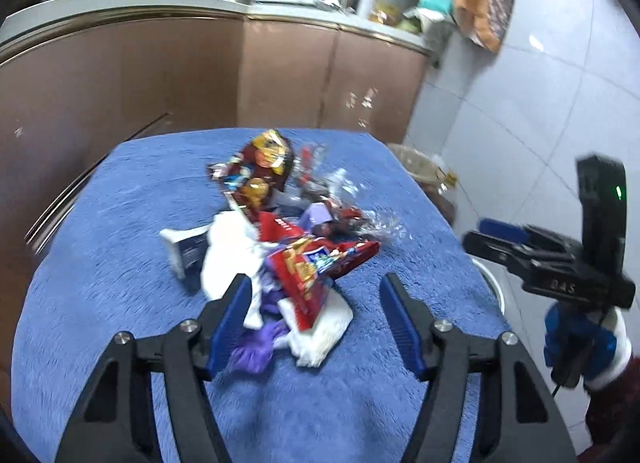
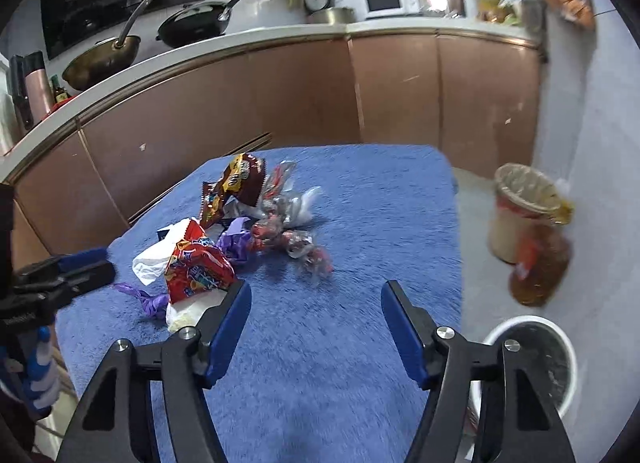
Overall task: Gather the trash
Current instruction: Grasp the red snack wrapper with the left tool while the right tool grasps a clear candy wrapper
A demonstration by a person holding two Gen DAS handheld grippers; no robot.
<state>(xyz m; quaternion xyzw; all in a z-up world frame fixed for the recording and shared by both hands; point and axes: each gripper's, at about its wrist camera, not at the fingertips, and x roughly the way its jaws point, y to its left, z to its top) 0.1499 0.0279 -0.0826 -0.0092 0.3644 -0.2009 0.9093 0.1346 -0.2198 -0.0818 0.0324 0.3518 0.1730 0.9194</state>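
A small counter (image 1: 100,263) covered in a fuzzy blue cloth holds a loose heap of trash at its centre. Both views are softened by motion blur.

From the left wrist view, the left tongs (image 1: 316,291) are spread wide and hold nothing. They sit at the 6 o'clock edge of the heap, with the left tip overlapping white tissue (image 1: 224,259) and a red snack bag (image 1: 316,263) lying between the two tips. Behind it, toward 12 o'clock, lie a dark red and yellow wrapper (image 1: 264,167) and crinkled clear plastic (image 1: 360,199). A purple scrap (image 1: 256,347) lies nearest the camera.

The right tongs (image 2: 316,291) are likewise released and empty, over bare cloth with the heap at their 10 o'clock. A white bin (image 2: 532,363) stands on the floor at 4 o'clock, beside the counter, and a lined waste basket (image 2: 524,199) at 2 o'clock.

Likely risks: the pieces overlap, so closing on the snack bag may drag tissue and plastic along, and these could drop to the floor on the way to a bin. Thin film may slip from the tongs. The tips could also snag the plush cloth and pull the whole heap. Both tongs are near, so they might collide.
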